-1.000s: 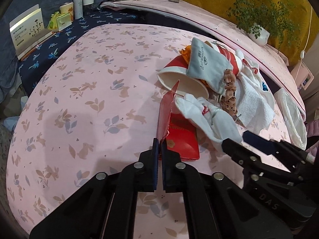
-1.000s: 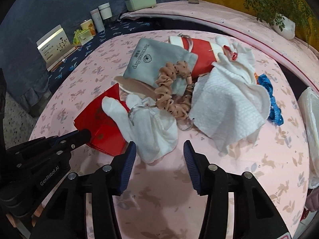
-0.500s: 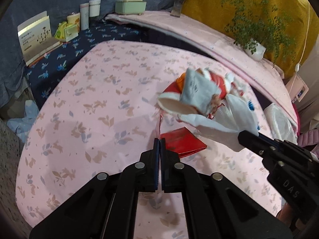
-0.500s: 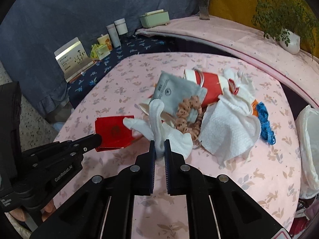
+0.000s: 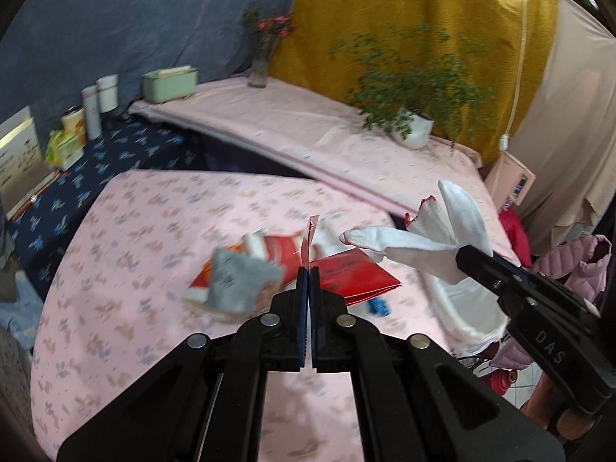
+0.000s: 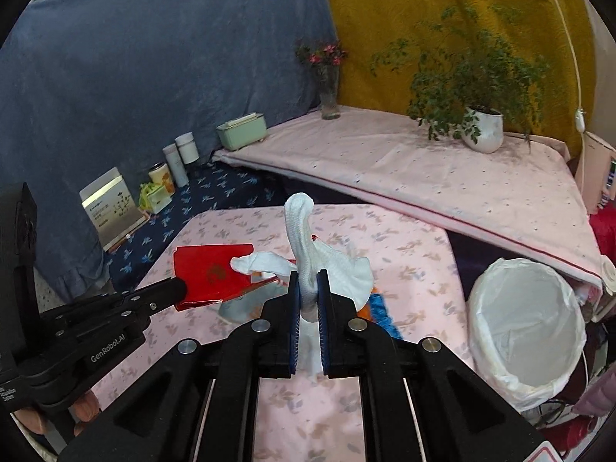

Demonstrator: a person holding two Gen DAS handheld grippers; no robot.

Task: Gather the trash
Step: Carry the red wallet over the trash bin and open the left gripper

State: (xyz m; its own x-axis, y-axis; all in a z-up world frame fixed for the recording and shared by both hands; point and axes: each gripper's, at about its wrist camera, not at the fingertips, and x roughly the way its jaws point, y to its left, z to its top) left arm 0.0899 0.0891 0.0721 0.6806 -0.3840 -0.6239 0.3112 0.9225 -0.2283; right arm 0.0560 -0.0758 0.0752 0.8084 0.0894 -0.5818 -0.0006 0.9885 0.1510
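My left gripper (image 5: 308, 269) is shut on a red envelope (image 5: 354, 275) and holds it in the air above the pink table; the envelope also shows in the right wrist view (image 6: 210, 273). My right gripper (image 6: 308, 281) is shut on a crumpled white tissue (image 6: 308, 238) and holds it up, seen from the left wrist too (image 5: 423, 231). A white-lined trash bin (image 6: 527, 323) stands at the table's right edge. On the table lie a grey pouch (image 5: 238, 281) and a red paper cup (image 5: 269, 246).
The pink floral table (image 5: 146, 231) fills the foreground. Behind it a pink-covered ledge (image 6: 404, 165) carries a potted plant (image 6: 481, 131), a flower vase (image 6: 329, 92) and a green box (image 6: 242, 131). Bottles and boxes (image 6: 169, 169) stand on a dark blue cloth at left.
Both grippers have lifted up and away from the table with the envelope and the tissue. The views have swung right, so the trash bin now shows.
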